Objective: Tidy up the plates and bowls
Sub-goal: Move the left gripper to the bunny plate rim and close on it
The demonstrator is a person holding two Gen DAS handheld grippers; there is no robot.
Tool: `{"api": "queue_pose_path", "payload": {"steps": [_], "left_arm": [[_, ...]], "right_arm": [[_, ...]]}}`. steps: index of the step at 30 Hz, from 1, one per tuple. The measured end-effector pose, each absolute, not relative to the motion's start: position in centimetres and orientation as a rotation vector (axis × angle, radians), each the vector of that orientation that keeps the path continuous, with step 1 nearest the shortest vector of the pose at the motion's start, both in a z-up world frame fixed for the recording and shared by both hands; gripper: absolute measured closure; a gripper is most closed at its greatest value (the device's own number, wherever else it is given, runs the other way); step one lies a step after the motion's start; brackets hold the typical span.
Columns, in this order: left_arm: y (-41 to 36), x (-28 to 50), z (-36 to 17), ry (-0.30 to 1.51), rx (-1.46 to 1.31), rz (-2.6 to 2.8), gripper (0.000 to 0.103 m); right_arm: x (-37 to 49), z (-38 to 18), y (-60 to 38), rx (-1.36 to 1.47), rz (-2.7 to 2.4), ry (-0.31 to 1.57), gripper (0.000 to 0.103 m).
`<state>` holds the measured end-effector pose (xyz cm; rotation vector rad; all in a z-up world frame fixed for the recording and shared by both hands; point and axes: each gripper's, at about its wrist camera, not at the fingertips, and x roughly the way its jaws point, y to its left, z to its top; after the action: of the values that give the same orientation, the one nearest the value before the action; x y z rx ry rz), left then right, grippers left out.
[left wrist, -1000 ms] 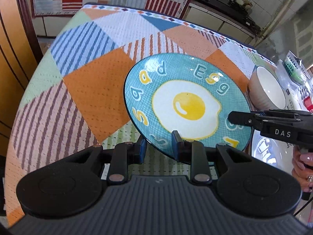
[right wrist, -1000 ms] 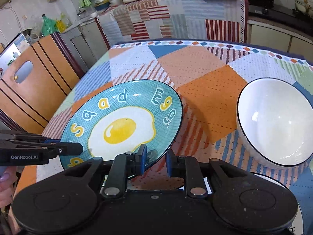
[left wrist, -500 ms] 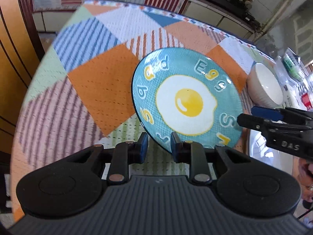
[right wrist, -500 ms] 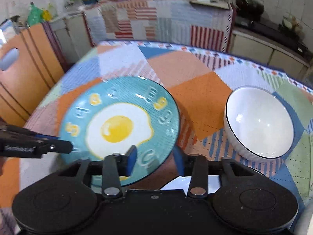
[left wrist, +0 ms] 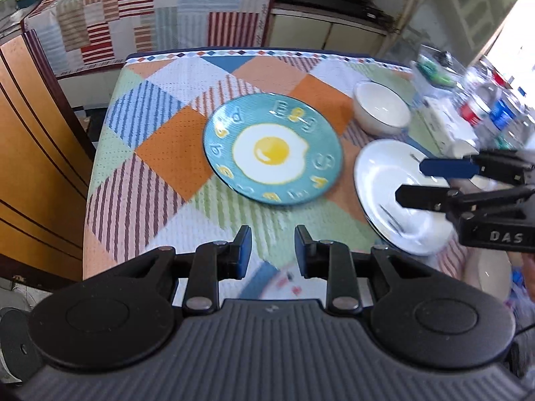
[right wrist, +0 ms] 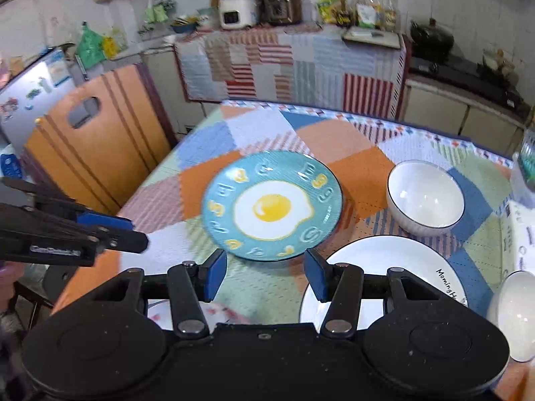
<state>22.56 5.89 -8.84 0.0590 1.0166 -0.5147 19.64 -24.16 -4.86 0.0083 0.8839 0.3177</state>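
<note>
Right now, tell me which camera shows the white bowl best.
The right wrist view: the white bowl sits close and sharp, its dark rim and glossy inside fully visible. In the left wrist view the bowl is smaller, farther off and blurred near the clutter.

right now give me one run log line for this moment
step: egg plate set flat on table | left hand-held gripper: jaws opening, empty | right hand-held gripper: jaws opening, empty | white bowl, white plate: untouched

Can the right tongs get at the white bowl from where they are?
Probably yes. The right tongs are opening with nothing between them, and the white bowl sits uncovered just beyond the white plate, with nothing stacked in it.
</note>
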Motion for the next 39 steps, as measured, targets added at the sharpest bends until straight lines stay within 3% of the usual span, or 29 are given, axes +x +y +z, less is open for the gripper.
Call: {"api": "queue_pose_path", "payload": {"steps": [7, 10, 17, 20, 30, 39], "left_arm": [[5.6, 18.6, -7.1, 1.042, 0.141, -0.553, 0.071], [5.3, 17.0, -6.5, 1.052, 0.185, -0.564, 0.067], [4.9, 14.0, -5.8, 1.028, 0.254, -0.591, 0.037], [4.6, 13.1, -6.1, 1.021, 0.270, -0.603, 0.031], [3.7, 13.5, -11.8, 1.098, 0.334, -0.593, 0.027], [4.8, 16.1, -18.0, 1.226, 0.338, -0.491, 0.027]], "right_arm": [[15.0, -1.0, -23.9, -0.043, 0.380, 0.877, 0.045], [13.2, -0.2, -24.3, -0.058, 0.387, 0.883, 0.039], [9.1, 0.5, -25.9, -0.155, 0.331, 0.875, 0.030], [7.5, -0.2, -26.5, -0.143, 0.349, 0.881, 0.029], [4.1, -7.0, -27.1, -0.068, 0.375, 0.836, 0.029], [4.9, -14.1, -25.3, -0.040, 0.402, 0.944, 0.029]]}}
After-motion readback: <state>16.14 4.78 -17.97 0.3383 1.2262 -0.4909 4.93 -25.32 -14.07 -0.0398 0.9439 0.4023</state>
